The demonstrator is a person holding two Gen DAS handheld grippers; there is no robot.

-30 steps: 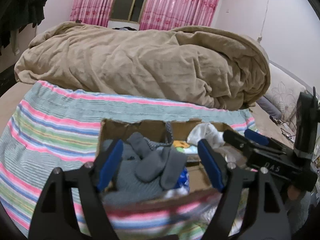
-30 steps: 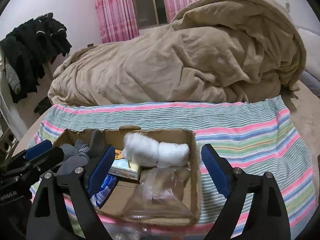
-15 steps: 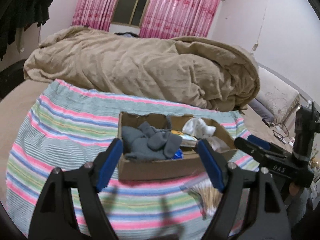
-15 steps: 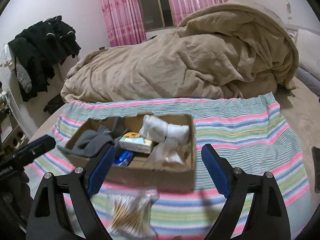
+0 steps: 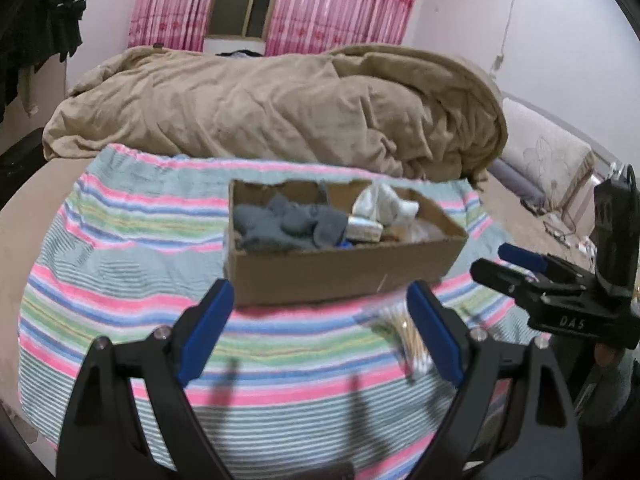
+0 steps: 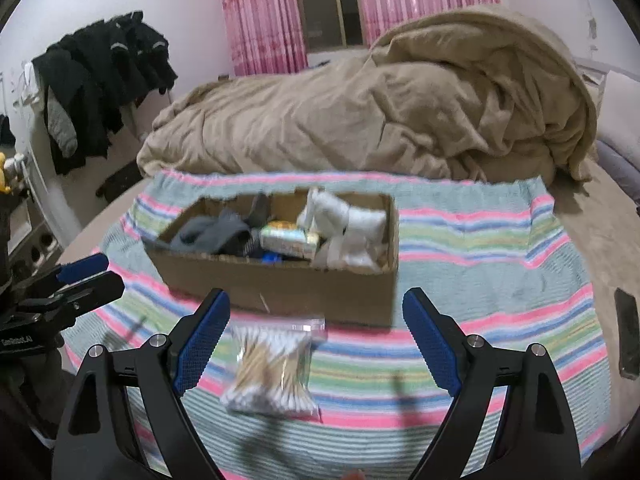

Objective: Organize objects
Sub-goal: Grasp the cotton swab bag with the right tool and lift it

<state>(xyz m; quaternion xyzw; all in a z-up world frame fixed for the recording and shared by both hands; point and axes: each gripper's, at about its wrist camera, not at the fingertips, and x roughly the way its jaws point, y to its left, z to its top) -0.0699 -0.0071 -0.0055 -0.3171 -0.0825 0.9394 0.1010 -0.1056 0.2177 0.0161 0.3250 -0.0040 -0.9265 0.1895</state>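
A cardboard box (image 5: 340, 270) (image 6: 280, 284) sits on the striped cloth (image 5: 120, 280) (image 6: 480, 248). It holds grey socks (image 5: 288, 224) (image 6: 216, 232), white socks (image 5: 384, 204) (image 6: 348, 220) and a small packet (image 6: 288, 238). A clear bag of cotton swabs (image 6: 274, 368) (image 5: 404, 332) lies on the cloth in front of the box. My left gripper (image 5: 320, 336) is open and empty, back from the box. My right gripper (image 6: 316, 340) is open and empty, above the swab bag; it also shows in the left wrist view (image 5: 520, 264).
A bunched tan blanket (image 5: 280, 108) (image 6: 380, 112) lies behind the cloth. Dark clothes (image 6: 100, 80) hang at the left wall. A dark phone (image 6: 628, 332) lies at the right edge of the bed. Pink curtains (image 5: 332, 4) hang behind.
Both grippers have pulled back and away from the box, which now looks smaller and farther. The swab bag has come into view in front of the box.
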